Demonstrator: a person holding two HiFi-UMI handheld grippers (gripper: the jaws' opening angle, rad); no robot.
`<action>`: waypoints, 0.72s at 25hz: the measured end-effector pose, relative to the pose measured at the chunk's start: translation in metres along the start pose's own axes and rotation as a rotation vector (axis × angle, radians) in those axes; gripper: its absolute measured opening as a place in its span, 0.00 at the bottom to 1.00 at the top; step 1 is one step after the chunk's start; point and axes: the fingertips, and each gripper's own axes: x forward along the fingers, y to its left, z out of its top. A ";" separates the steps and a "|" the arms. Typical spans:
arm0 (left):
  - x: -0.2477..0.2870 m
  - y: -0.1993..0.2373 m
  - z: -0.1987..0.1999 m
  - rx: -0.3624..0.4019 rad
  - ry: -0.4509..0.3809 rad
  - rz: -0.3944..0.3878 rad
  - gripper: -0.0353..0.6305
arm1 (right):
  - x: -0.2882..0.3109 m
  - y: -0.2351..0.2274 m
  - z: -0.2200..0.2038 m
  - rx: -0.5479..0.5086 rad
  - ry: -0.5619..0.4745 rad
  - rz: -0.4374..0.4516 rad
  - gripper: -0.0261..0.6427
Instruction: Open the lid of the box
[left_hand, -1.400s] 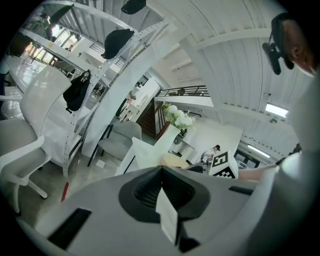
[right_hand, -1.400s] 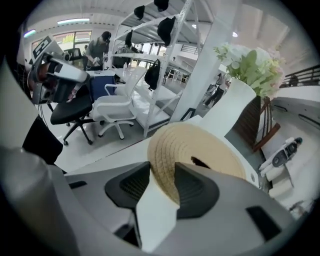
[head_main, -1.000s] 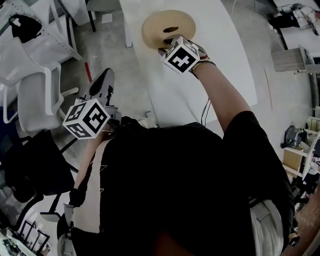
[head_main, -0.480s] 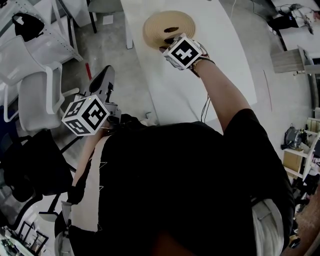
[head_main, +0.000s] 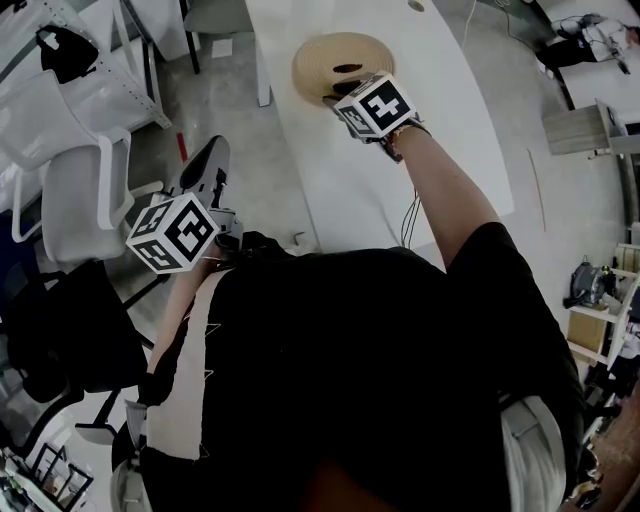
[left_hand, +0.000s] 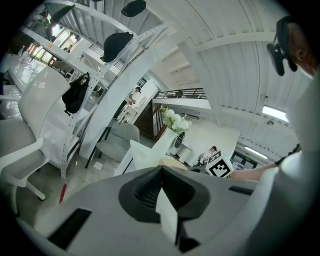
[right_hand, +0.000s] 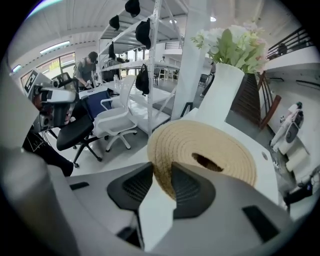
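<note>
A round woven straw lid (head_main: 340, 55) with a hole in its middle lies on the white table (head_main: 400, 200). My right gripper (head_main: 335, 95) reaches down onto its near edge. In the right gripper view the woven lid's (right_hand: 200, 145) rim fills the gap in my right gripper (right_hand: 161, 180), whose jaws have just been closing and touch it on both sides. My left gripper (head_main: 208, 158) hangs off the table's left side, over the floor. In the left gripper view it (left_hand: 161, 172) is shut with nothing in it. What lies under the lid is hidden.
A white vase with flowers (right_hand: 220, 95) stands on the table just behind the lid. A white chair (head_main: 80, 200) and a black chair (head_main: 70, 330) stand left of the table. White shelving (right_hand: 150, 60) with dark caps rises farther back.
My right gripper has rolled a little at the lid's near edge, its marker cube showing a different tilt. The left gripper has stayed where it was.
</note>
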 end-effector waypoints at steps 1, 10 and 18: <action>-0.001 0.000 0.001 -0.001 -0.004 0.002 0.07 | -0.001 0.000 0.001 0.013 -0.012 0.002 0.22; -0.003 -0.006 0.003 0.021 -0.019 0.003 0.07 | -0.009 -0.003 0.003 0.120 -0.089 0.023 0.22; -0.011 -0.007 0.008 0.020 -0.030 0.013 0.07 | -0.015 -0.004 0.005 0.186 -0.138 0.029 0.22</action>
